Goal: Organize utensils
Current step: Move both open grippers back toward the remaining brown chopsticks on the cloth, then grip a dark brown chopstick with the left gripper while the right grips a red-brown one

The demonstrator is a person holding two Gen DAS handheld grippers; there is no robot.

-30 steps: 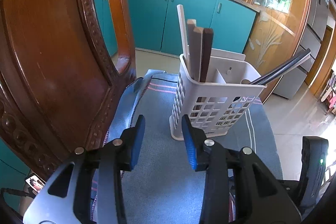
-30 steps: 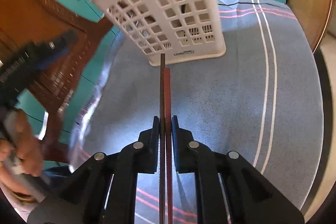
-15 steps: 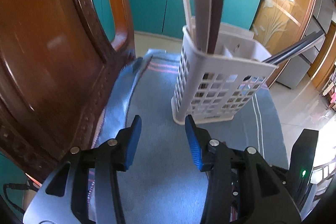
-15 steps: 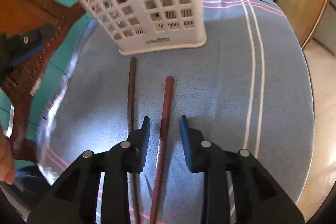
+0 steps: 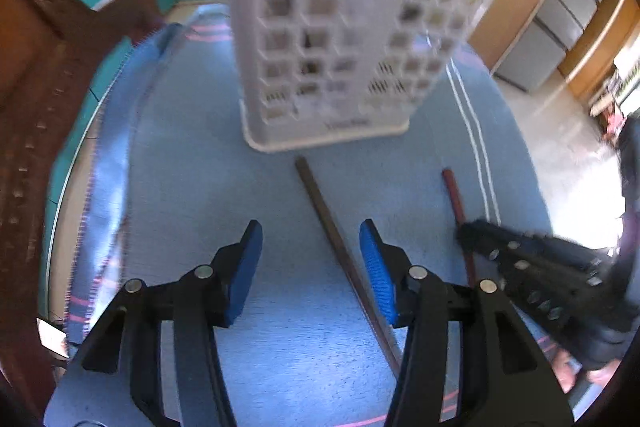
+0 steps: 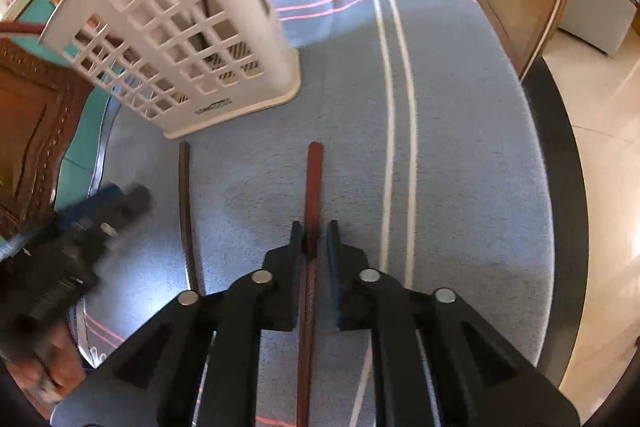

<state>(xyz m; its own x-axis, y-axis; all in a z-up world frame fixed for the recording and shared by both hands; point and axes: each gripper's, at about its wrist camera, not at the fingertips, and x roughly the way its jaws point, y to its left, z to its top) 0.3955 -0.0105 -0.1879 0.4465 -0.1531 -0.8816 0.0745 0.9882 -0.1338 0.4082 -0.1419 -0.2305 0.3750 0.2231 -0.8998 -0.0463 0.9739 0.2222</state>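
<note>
While the right gripper (image 6: 311,227) has just been closing on the red chopstick (image 6: 313,179), long axis running ahead toward the white basket (image 6: 176,27), left gripper (image 5: 310,247) just opening, half wide, dark chopstick (image 5: 320,195) between its pads untouched, 2 sticks parted since 1 second ago.

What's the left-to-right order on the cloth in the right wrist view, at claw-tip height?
Left claw → dark brown chopstick → red-brown chopstick, with the right claw around it → white double stripe.
</note>
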